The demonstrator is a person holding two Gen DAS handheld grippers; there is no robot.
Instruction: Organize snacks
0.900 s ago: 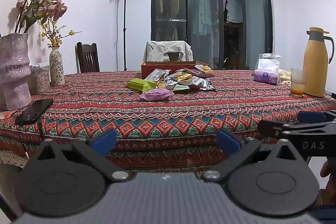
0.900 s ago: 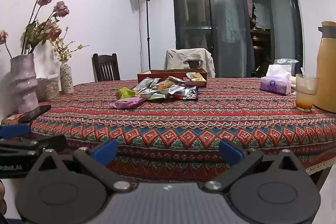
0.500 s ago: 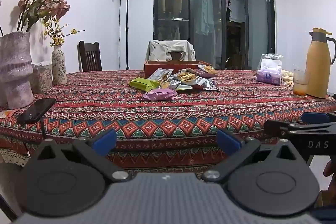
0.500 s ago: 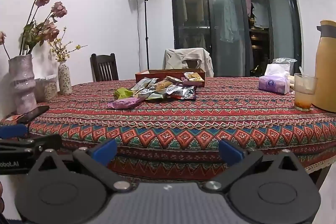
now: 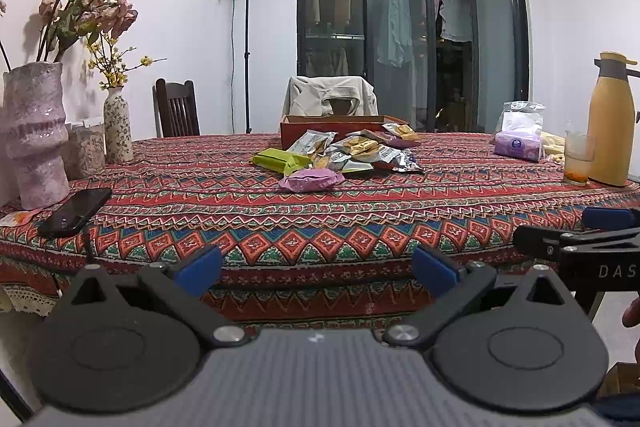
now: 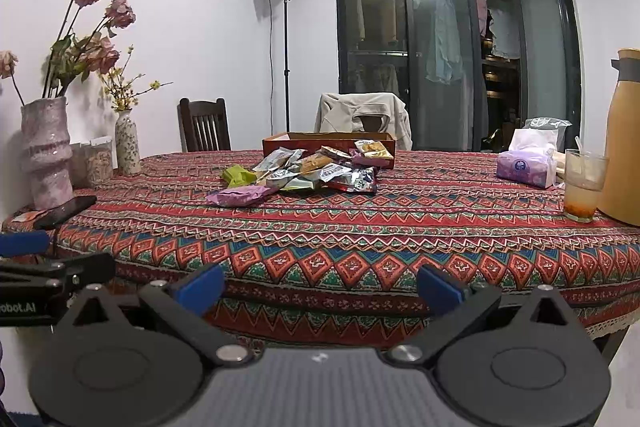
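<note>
A pile of snack packets lies mid-table on the patterned cloth, with a purple packet in front and a green one to its left; the pile also shows in the right wrist view. A brown box stands behind the pile, also in the right wrist view. My left gripper is open and empty, in front of the table's near edge. My right gripper is open and empty, beside it to the right.
A large pink vase, a small vase and a black phone sit at the table's left. A tissue pack, a glass and a yellow jug stand at the right. Chairs stand behind the table.
Both grippers have risen slightly and drifted, so the table top shows a little more. Both stay open and empty.
</note>
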